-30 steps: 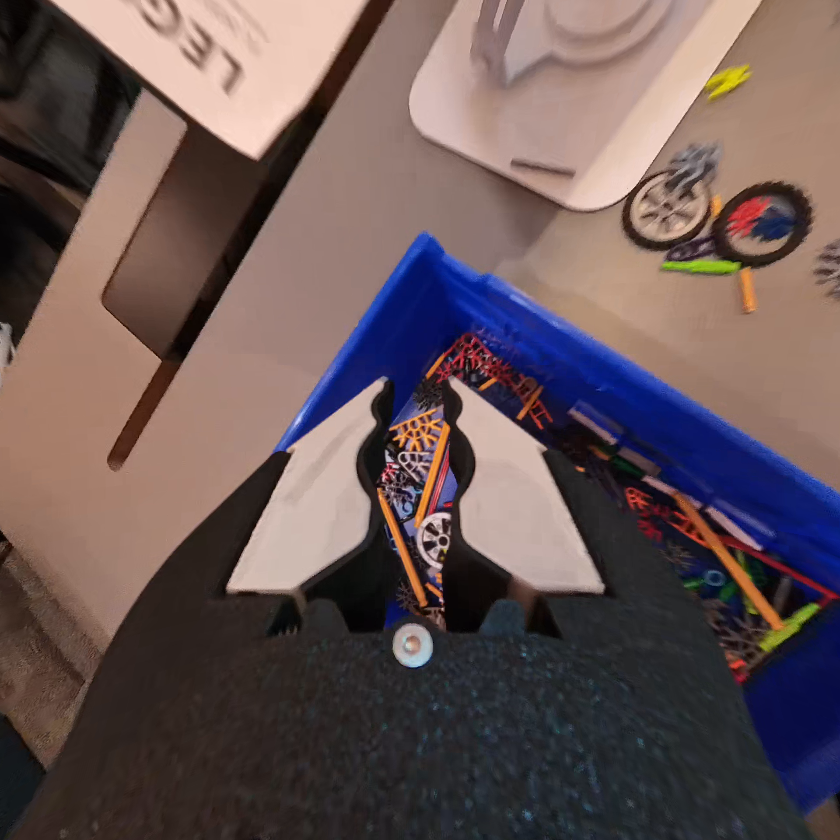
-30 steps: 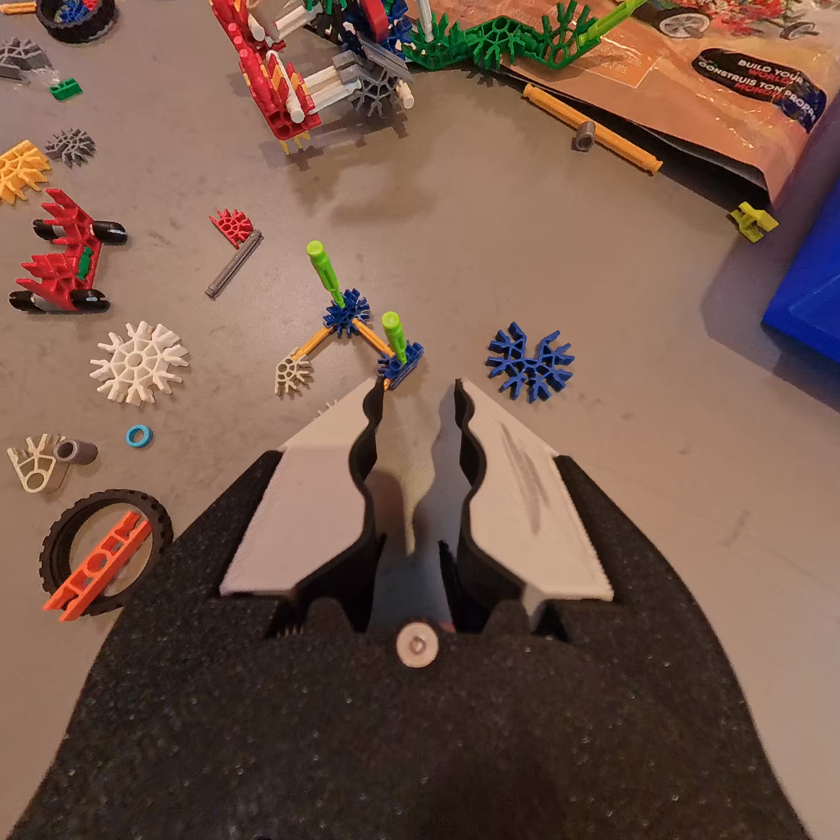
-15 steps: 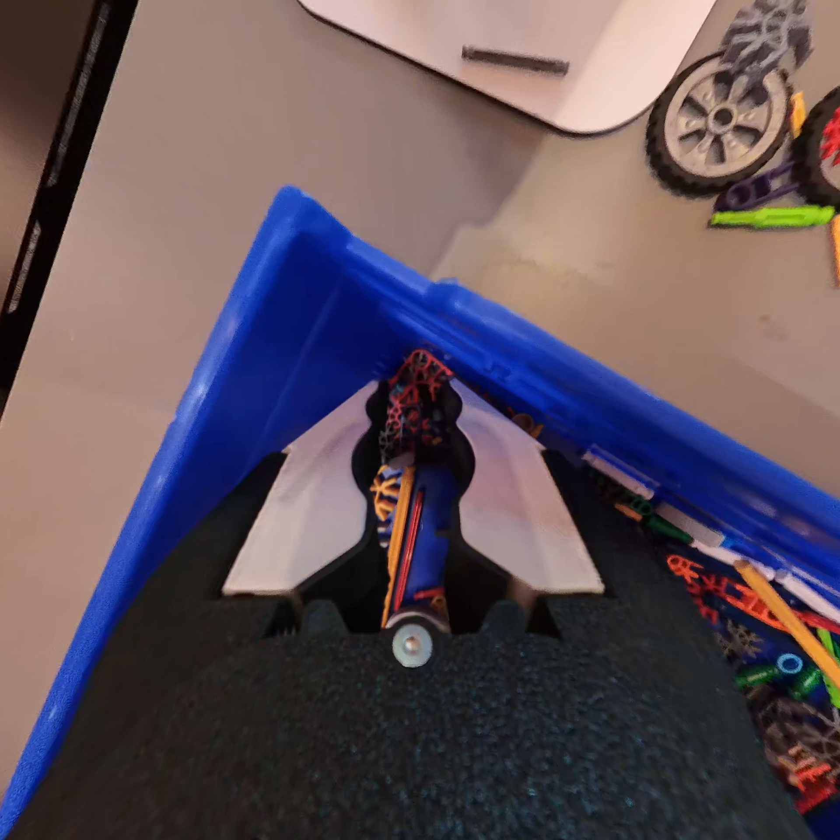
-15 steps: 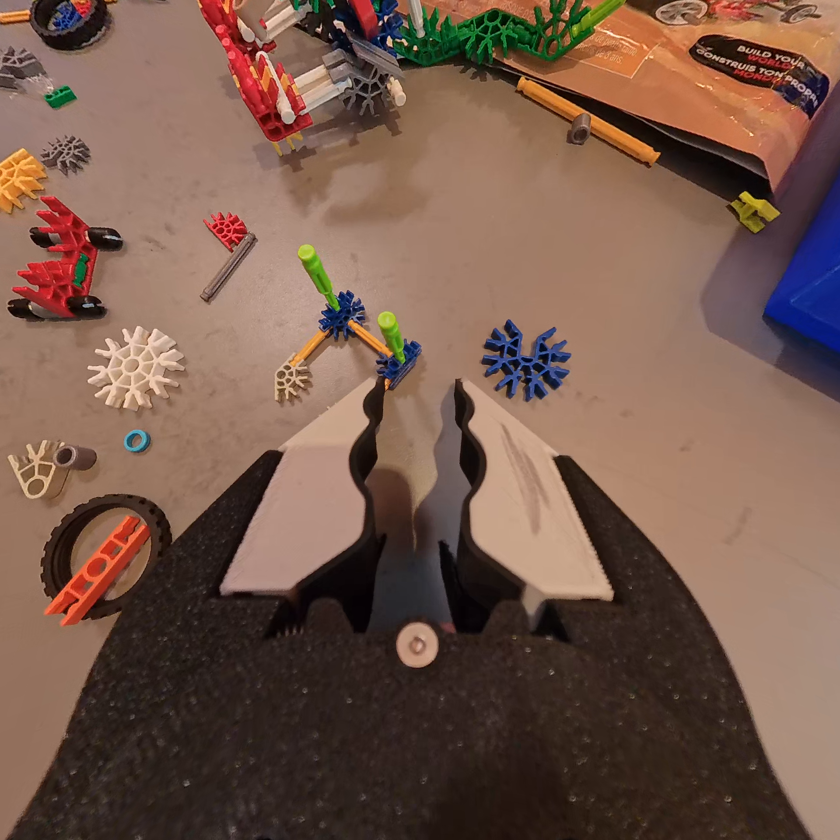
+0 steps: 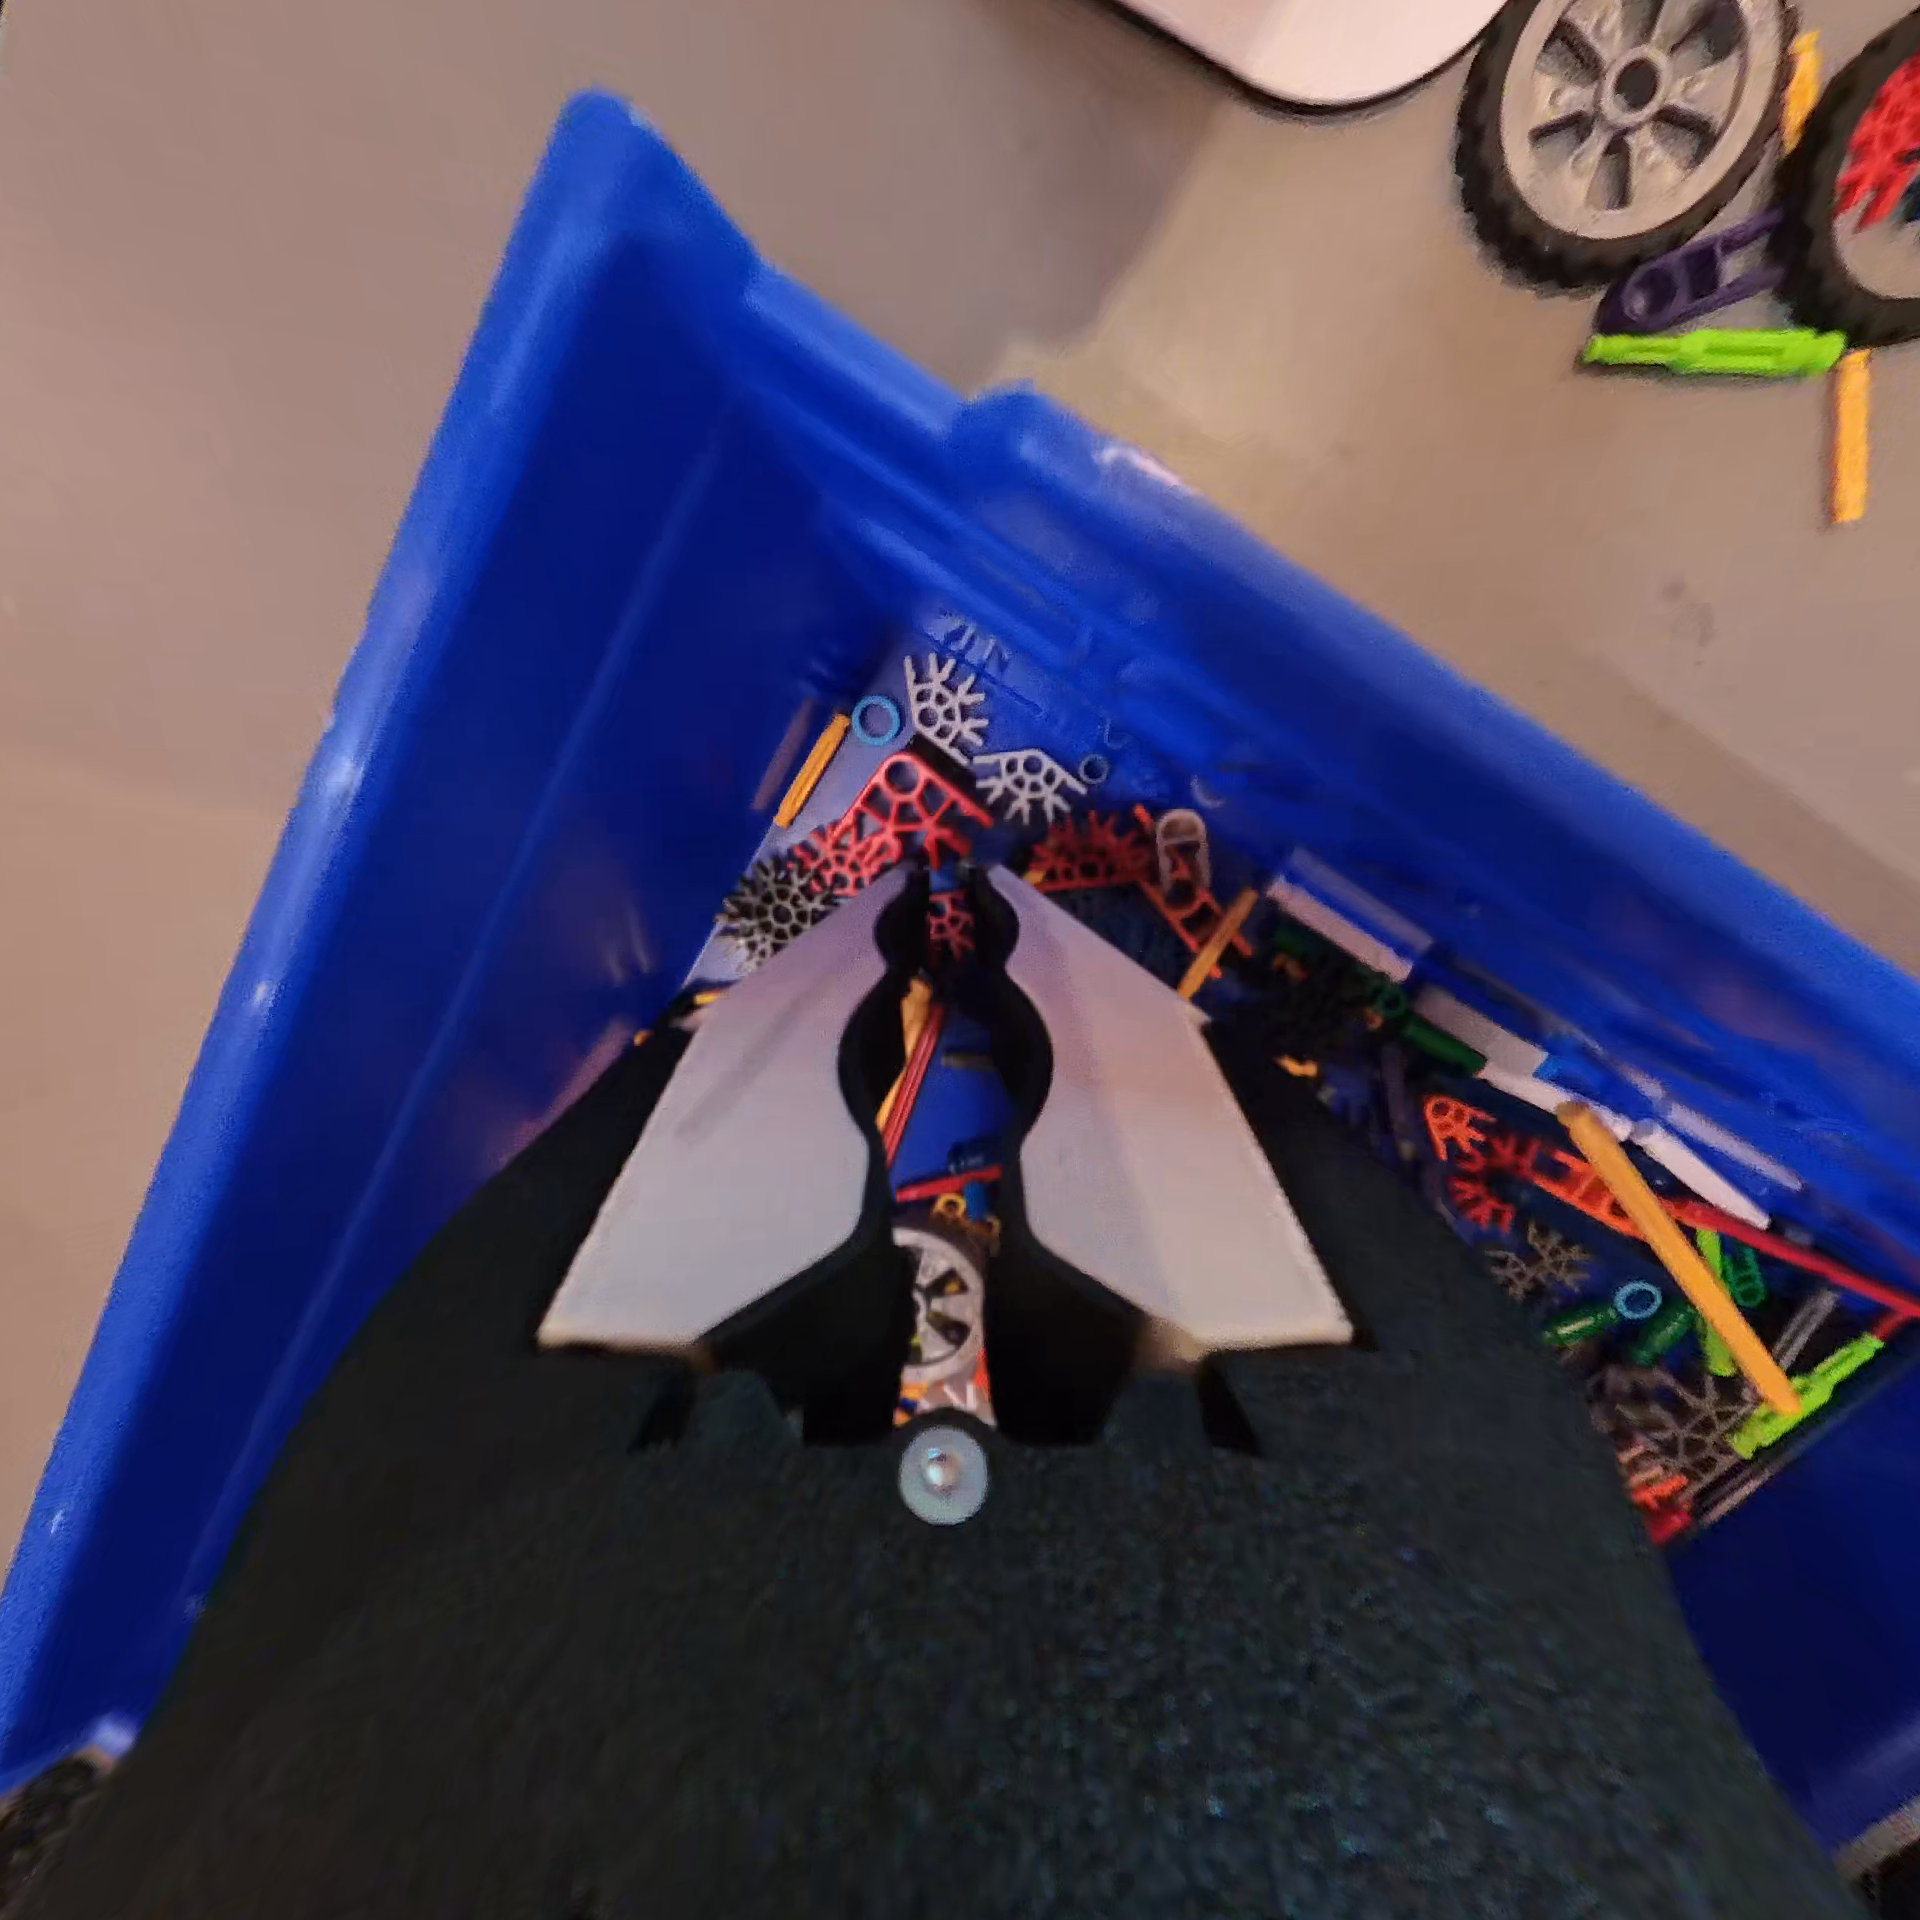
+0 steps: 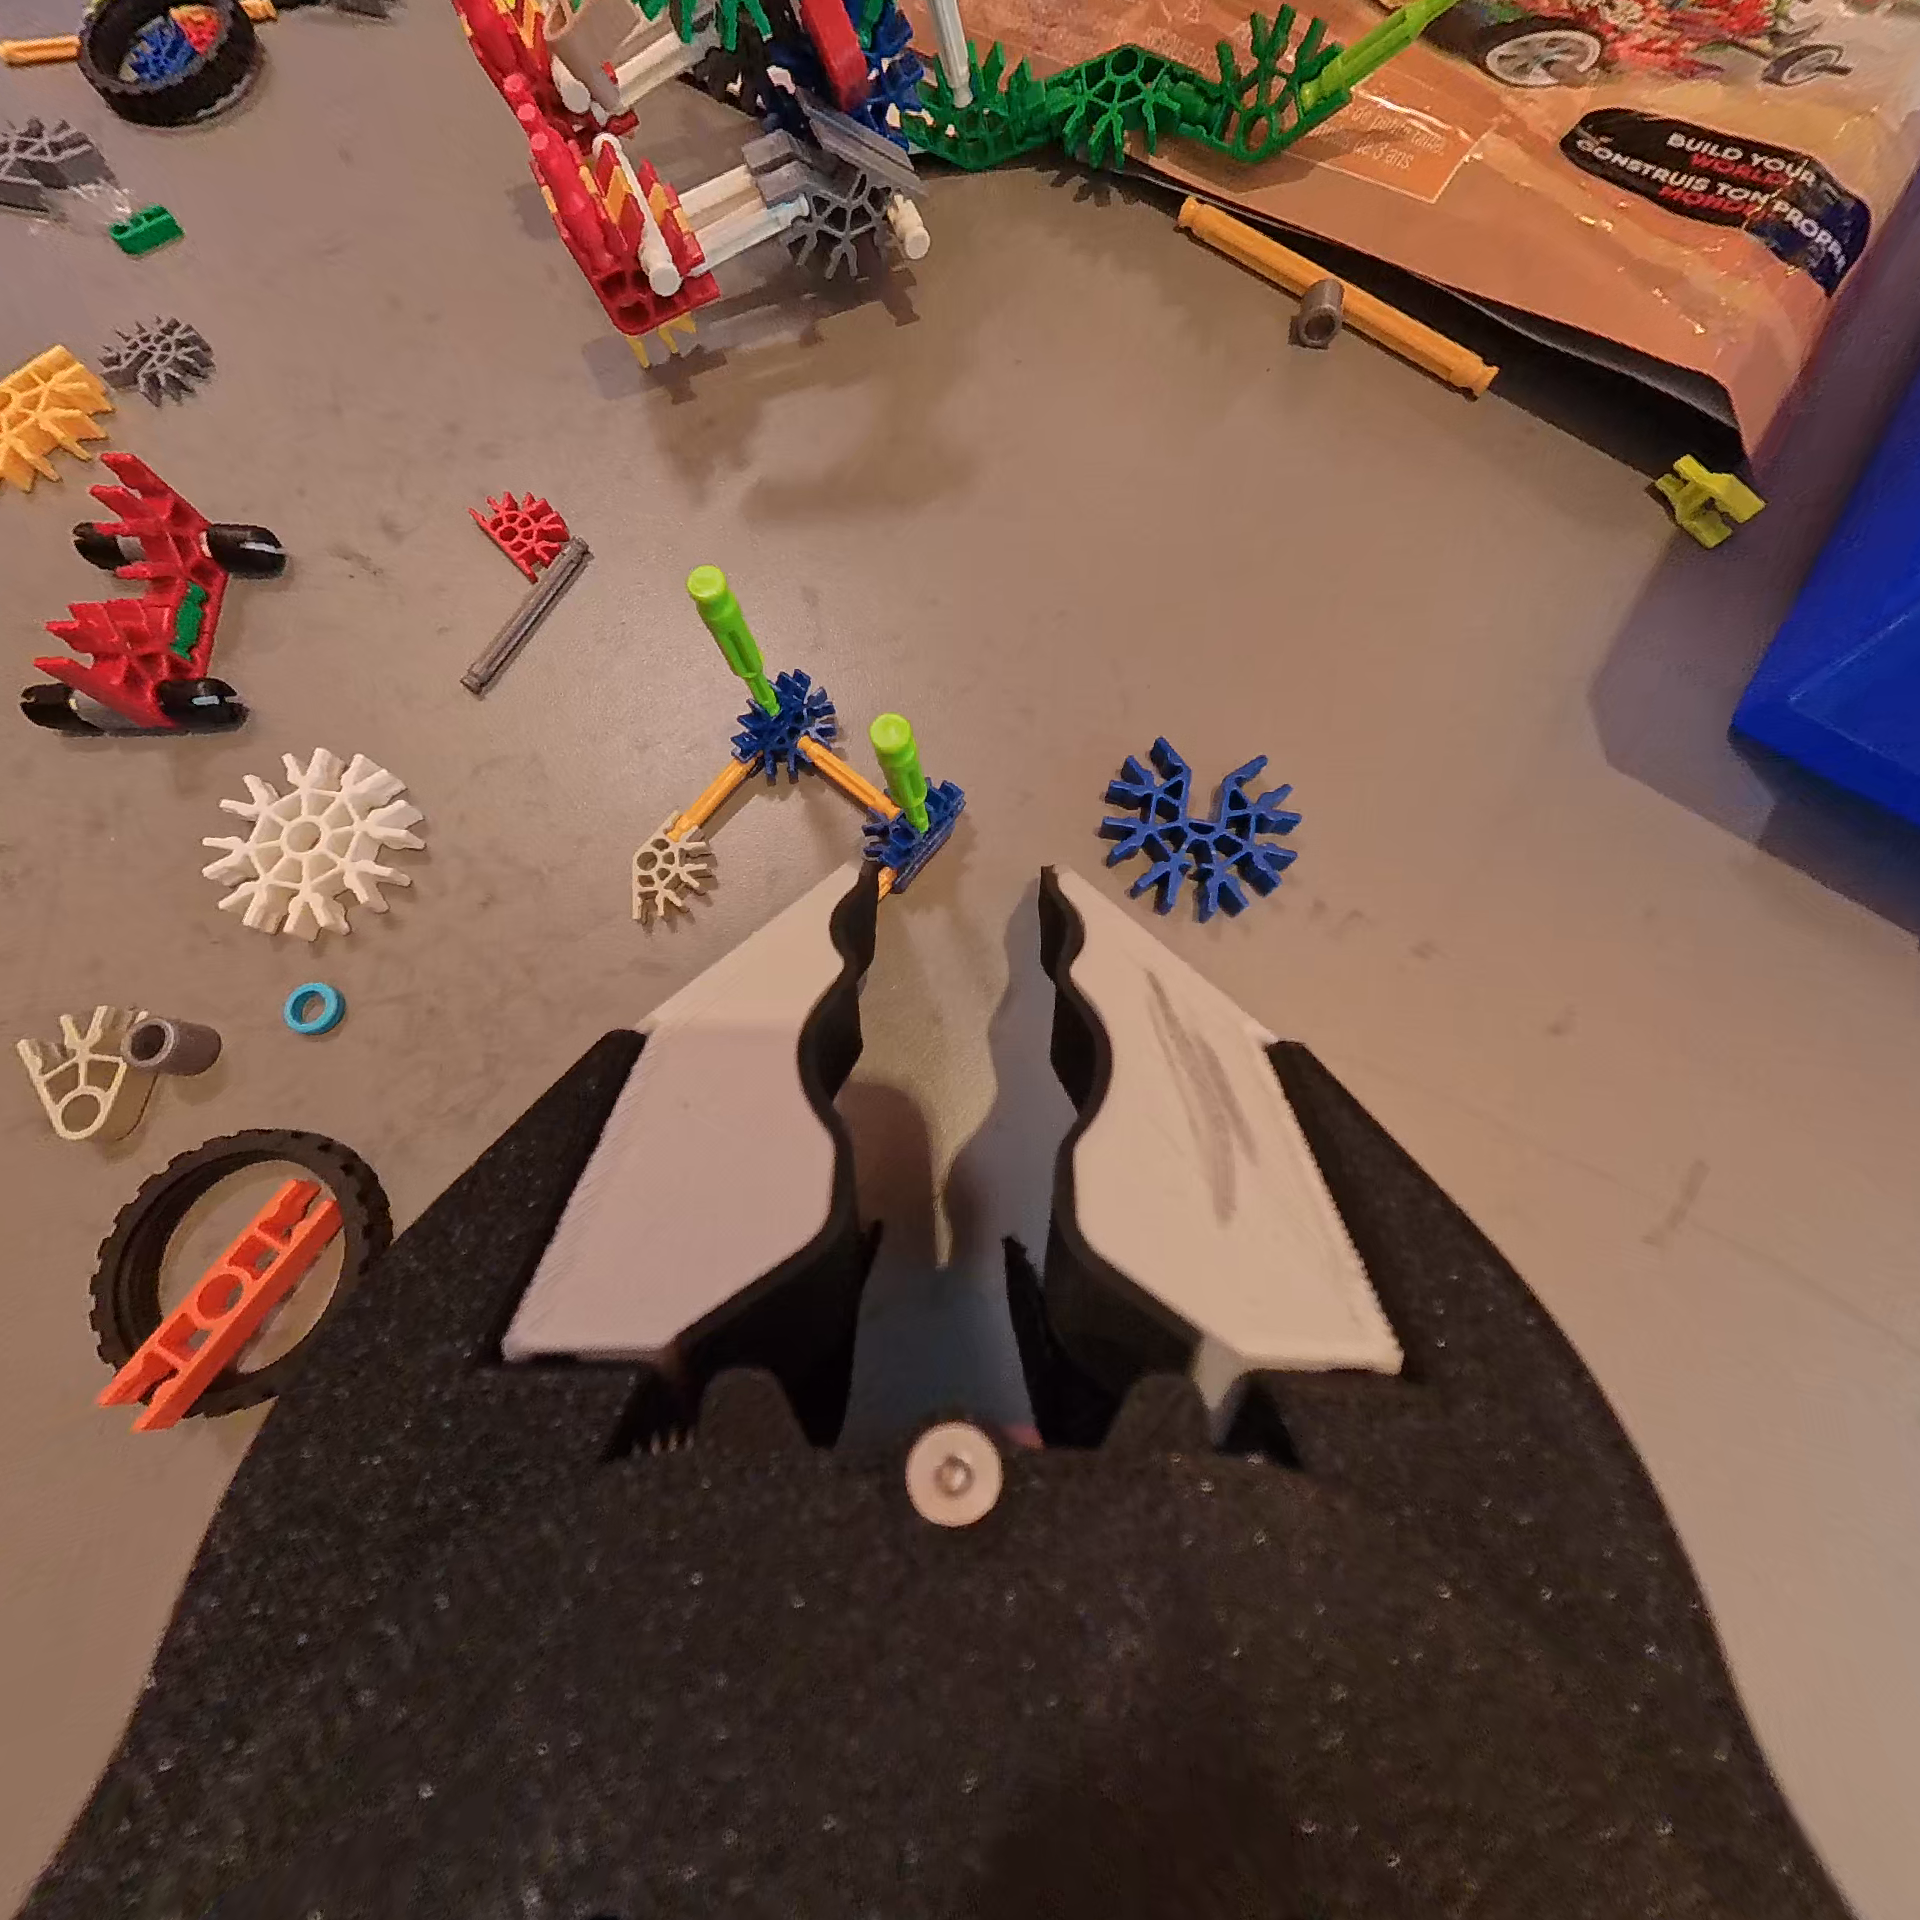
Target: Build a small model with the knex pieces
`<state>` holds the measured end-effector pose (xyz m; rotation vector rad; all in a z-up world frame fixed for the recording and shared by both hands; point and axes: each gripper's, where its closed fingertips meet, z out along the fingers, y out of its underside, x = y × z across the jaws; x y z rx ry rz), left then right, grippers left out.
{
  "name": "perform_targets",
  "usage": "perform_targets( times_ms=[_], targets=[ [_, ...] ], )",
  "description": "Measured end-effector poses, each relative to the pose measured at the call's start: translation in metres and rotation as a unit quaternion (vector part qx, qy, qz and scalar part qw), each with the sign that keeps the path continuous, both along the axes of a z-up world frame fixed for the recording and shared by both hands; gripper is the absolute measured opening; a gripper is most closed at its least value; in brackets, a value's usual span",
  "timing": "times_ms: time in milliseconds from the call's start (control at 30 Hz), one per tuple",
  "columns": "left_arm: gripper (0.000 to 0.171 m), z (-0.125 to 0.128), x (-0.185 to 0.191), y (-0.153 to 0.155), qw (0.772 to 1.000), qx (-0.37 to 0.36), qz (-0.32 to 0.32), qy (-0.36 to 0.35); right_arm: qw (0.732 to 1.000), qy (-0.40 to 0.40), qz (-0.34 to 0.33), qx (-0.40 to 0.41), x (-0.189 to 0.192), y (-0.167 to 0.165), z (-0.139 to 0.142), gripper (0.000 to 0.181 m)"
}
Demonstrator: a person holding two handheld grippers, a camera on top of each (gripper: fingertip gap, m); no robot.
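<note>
In the left wrist view my left gripper point(image 5: 945, 883) is down inside a blue bin point(image 5: 582, 582), at its far corner. Its jaws are nearly closed and pinch a small red connector piece point(image 5: 948, 925) among several loose rods and connectors. In the right wrist view my right gripper point(image 6: 953, 878) is open and empty, just above the grey table. Its left fingertip point(image 6: 857, 883) is next to a small assembly of blue connectors, orange rods and two green rods point(image 6: 821, 758). A loose blue connector point(image 6: 1200, 831) lies just past its right fingertip.
Beside the bin lie a grey wheel point(image 5: 1621, 114), a green rod point(image 5: 1714, 351) and a white board corner point(image 5: 1340, 52). The right wrist view shows a red and white model point(image 6: 644, 197), a white snowflake connector point(image 6: 312, 842), a tyre with an orange piece point(image 6: 239, 1278), a printed bag point(image 6: 1558, 187) and the bin's corner point(image 6: 1860, 644). The gap from one gripper's tips to the other's is roughly 50 cm. The grey wheel point(image 5: 1621, 114) lies some 15 cm from my left tips, 35 cm from my right tips.
My left gripper has dropped deeper into the bin's corner and its jaws have closed on the red connector. My right gripper has stayed almost still and open.
</note>
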<state>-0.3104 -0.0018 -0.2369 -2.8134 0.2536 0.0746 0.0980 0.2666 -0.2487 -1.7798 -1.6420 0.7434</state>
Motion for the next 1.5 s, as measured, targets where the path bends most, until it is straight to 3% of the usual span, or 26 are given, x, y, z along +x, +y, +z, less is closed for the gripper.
perform_targets(
  times_ms=[167, 400, 500, 833, 1000, 1233, 1400, 1500],
  targets=[
    [0.019, 0.01, -0.007, 0.004, 0.999, 0.035, 0.005, 0.011, 1.0, 0.003, 0.0, -0.002, 0.0, 0.0, 0.001, 0.031],
    [0.043, -0.01, -0.007, 0.008, 1.0, 0.021, 0.008, 0.011, 1.0, 0.005, 0.001, -0.001, 0.0, 0.0, 0.002, 0.031],
    [0.033, -0.011, -0.008, 0.01, 1.0, 0.027, 0.012, 0.004, 1.0, 0.006, 0.001, -0.001, 0.0, 0.0, 0.002, 0.031],
    [0.029, -0.001, -0.008, 0.011, 0.999, 0.044, 0.004, 0.012, 1.0, 0.008, 0.003, -0.002, 0.0, -0.001, 0.002, 0.031],
    [0.029, 0.025, -0.006, 0.01, 0.997, 0.073, 0.0, 0.016, 1.0, 0.007, 0.004, 0.001, 0.0, -0.001, 0.002, 0.032],
    [0.03, 0.093, 0.018, 0.009, 0.988, 0.149, -0.026, 0.034, 1.0, 0.007, 0.004, -0.001, 0.0, -0.001, 0.002, 0.032],
    [0.03, 0.137, 0.072, 0.021, 0.975, 0.197, -0.089, 0.039, 1.0, 0.007, 0.005, -0.002, 0.0, -0.001, 0.002, 0.032],
    [0.03, 0.142, 0.128, 0.036, 0.966, 0.198, -0.161, 0.041, 1.0, 0.006, 0.005, -0.001, 0.0, -0.001, 0.002, 0.032]
  ],
)
